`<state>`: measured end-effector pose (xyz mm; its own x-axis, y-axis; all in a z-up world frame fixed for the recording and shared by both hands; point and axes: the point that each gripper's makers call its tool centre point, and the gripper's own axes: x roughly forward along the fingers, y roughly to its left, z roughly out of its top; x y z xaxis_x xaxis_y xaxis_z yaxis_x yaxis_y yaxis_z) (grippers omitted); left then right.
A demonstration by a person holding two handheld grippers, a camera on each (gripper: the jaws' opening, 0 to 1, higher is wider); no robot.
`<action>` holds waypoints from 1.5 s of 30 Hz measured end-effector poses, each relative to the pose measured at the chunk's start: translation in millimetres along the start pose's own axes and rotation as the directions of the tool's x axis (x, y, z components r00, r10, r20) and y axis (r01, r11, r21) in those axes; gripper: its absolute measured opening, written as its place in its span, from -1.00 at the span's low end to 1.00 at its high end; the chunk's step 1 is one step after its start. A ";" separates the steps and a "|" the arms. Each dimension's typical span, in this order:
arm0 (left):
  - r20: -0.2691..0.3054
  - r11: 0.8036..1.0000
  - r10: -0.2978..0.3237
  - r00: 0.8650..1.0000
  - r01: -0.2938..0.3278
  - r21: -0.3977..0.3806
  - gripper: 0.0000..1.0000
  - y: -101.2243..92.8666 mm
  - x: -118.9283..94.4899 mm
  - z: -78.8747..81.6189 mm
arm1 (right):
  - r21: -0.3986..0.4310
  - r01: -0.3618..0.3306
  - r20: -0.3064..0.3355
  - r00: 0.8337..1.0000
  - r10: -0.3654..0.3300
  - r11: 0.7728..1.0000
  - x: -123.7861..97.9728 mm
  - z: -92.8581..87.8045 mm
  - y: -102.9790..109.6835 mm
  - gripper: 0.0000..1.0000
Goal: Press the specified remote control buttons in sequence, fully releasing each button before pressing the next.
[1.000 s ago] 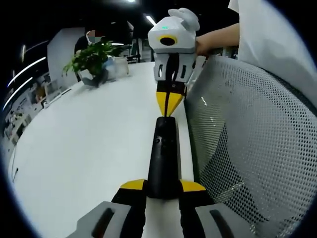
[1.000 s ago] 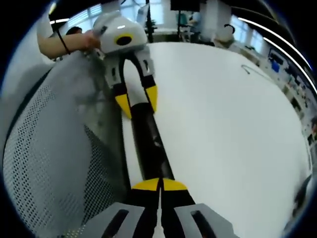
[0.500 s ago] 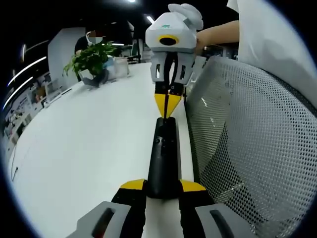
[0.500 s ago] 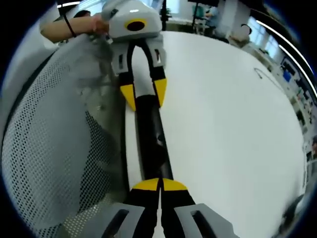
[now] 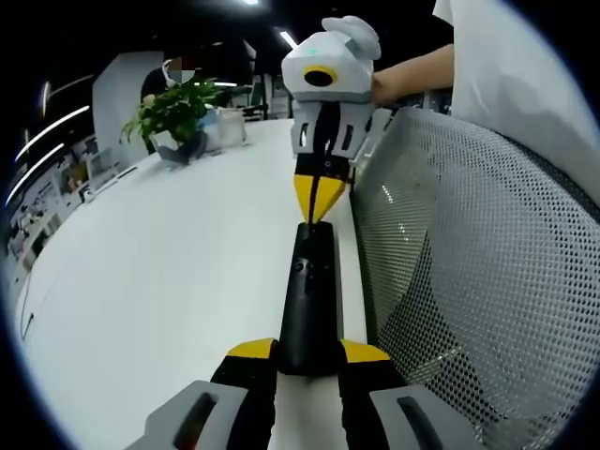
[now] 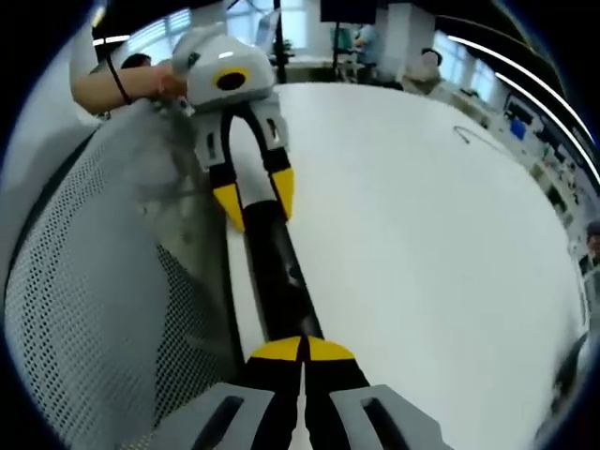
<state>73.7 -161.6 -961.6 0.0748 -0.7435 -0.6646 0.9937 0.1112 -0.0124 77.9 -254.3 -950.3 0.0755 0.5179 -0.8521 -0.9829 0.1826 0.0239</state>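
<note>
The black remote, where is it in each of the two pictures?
Left gripper view: the black remote runs up the centre, clamped at its near end by the left gripper.
Right gripper view: the remote runs up from the shut right gripper, a little left of centre.
Shared landmark: the mesh chair back alongside the remote.

White table (image 5: pixel 169 272) serves as landmark: potted green plant (image 5: pixel 173 112) stands at its far edge, grey mesh chair back (image 5: pixel 478 281) sits just beside its near edge, thin dark cable (image 6: pixel 483 139) lies on its surface.
</note>
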 end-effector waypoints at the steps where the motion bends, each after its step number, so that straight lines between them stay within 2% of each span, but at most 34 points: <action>1: 0.000 1.000 0.000 1.000 0.000 0.000 -0.51 0.0 0.0 0.0 | -0.006 -0.002 -0.003 1.000 0.002 1.000 0.7 0.7 0.4 -1.00; 4: 0.001 1.000 0.000 1.000 0.000 0.001 -0.51 0.0 0.0 -0.3 | -0.035 -0.022 -0.027 0.999 0.021 0.999 4.2 -0.5 3.4 -1.00; 10: -0.001 1.000 0.000 1.000 0.000 0.002 -0.51 -0.1 0.0 -0.4 | -0.058 -0.013 -0.034 0.999 0.011 0.998 4.2 -0.7 1.7 -1.00; 16: 0.001 1.000 -0.003 1.000 0.003 0.004 -0.51 -0.3 -0.1 -0.5 | -0.107 0.002 -0.067 0.998 -0.009 0.994 6.3 0.3 1.6 -1.00; 24: 0.006 1.000 -0.008 1.000 0.008 0.005 -0.51 -0.3 -0.7 -0.7 | -0.071 0.047 -0.039 0.998 -0.050 0.996 6.7 1.2 -1.7 -1.00; 28: 0.007 1.000 -0.004 1.000 0.004 -0.004 -0.51 0.0 -0.8 -0.8 | 0.027 0.035 0.016 0.999 -0.036 0.999 5.2 2.7 -2.8 -1.00; 30: 0.008 1.000 -0.003 1.000 0.003 -0.008 -0.51 0.2 -1.0 -0.9 | 0.036 0.036 0.018 0.999 -0.037 0.999 4.8 3.0 -2.6 -1.00; 34: 0.009 1.000 -0.003 1.000 0.003 -0.011 -0.51 0.1 -1.0 -1.0 | -0.012 0.018 0.028 0.999 -0.018 1.000 6.4 9.7 5.5 -1.00; 38: 0.009 1.000 -0.003 1.000 0.003 -0.009 -0.51 0.2 -0.8 -1.1 | -0.084 0.017 -0.016 1.000 -0.018 0.996 10.8 8.6 3.7 -1.00; 45: 0.007 1.000 -0.003 1.000 0.004 -0.007 -0.51 0.6 -0.1 -1.1 | -0.142 -0.004 -0.034 0.999 0.000 0.990 11.0 8.8 3.7 -1.00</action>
<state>74.2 -160.8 -962.4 0.0720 -0.7485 -0.6592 0.9934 0.1128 -0.0197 76.6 -240.6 -955.0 0.0702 0.4889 -0.8695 -0.9971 0.0599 -0.0468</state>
